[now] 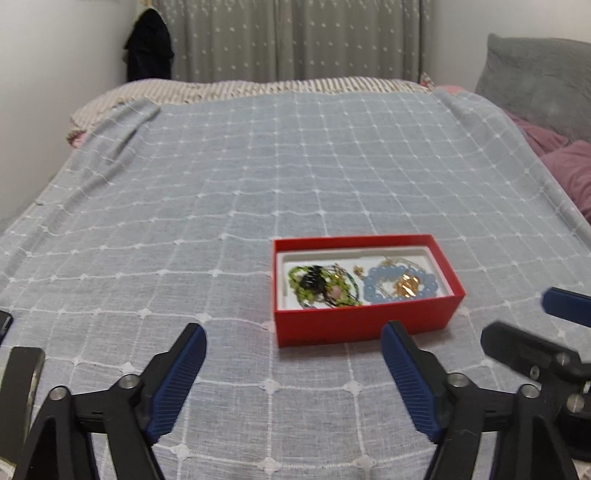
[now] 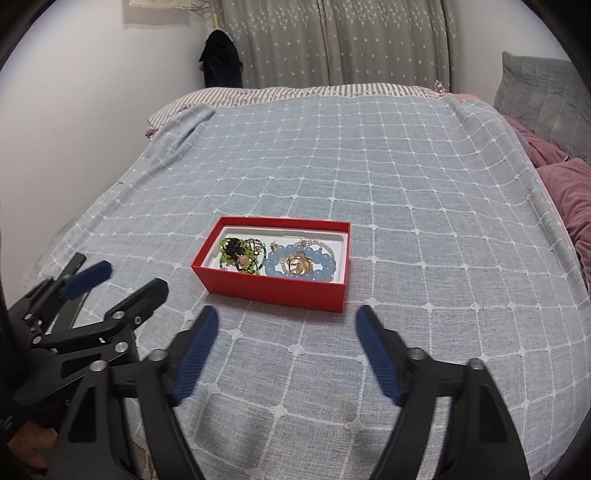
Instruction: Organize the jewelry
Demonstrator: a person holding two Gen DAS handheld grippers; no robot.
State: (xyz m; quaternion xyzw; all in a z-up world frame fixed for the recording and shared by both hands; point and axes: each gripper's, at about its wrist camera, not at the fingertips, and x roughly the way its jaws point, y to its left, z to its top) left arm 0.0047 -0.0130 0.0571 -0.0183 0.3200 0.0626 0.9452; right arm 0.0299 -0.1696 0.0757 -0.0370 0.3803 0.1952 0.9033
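Both the left gripper [image 1: 293, 334] and right gripper [image 2: 286, 317] gape empty, just short of the red jewelry box [image 2: 271, 286].

I find no legible text, label, brand, number or sign in either wrist view. The red box [image 1: 364, 325] shows plain sides with no print I can read. A pale sheet on the wall [image 2: 162, 9], top left of my right wrist view, is cut off by the frame edge and too faint to read. White marks at the far lower left edge of that view are too small to make out.
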